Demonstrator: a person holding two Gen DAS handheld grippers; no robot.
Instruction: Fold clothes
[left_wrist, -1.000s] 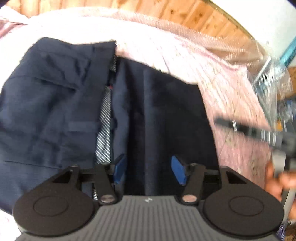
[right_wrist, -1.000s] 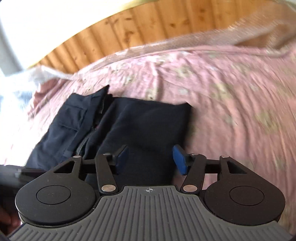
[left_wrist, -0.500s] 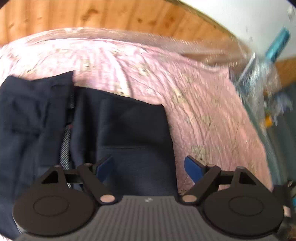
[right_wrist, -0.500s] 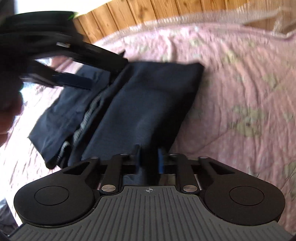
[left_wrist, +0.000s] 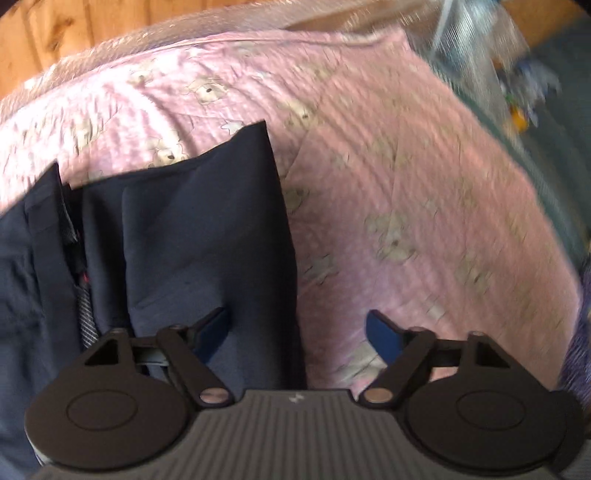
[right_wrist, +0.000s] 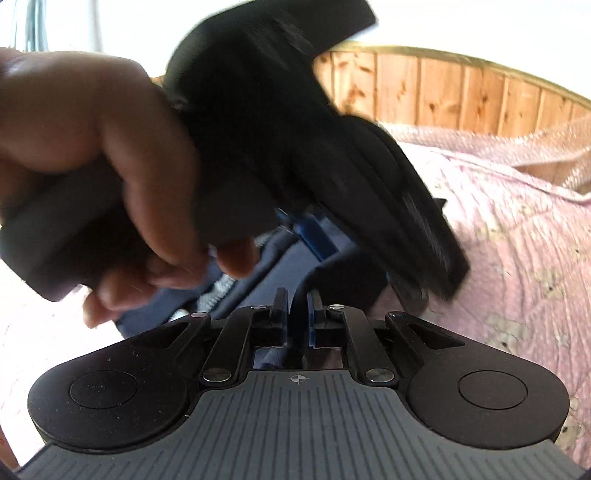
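A navy garment (left_wrist: 207, 236), folded into long panels, is lying on a pink bedspread (left_wrist: 406, 192) printed with small pale animals, and a strip of grey patterned lining is showing along a gap between its dark layers. In the left wrist view the left gripper (left_wrist: 297, 328) is hanging over the garment's right-hand edge: its jaws are standing apart and are closing, with one blue pad over the navy cloth and the other over the bedspread, the edge running between them, and neither pad is pressing on the fabric. In the right wrist view the right gripper (right_wrist: 296, 314) is drawn almost fully together, its jaws still closing the last little way, with a fold of the navy cloth pinched between the blue pads. Close in front of that camera a person's hand (right_wrist: 110, 155) is gripping the handle of the other gripper, which is blurred and is hiding much of the garment. Behind the bed a wooden panelled wall (right_wrist: 461, 92) is running. No container can be made out; the blurred clutter beyond the bed is too smeared to tell.
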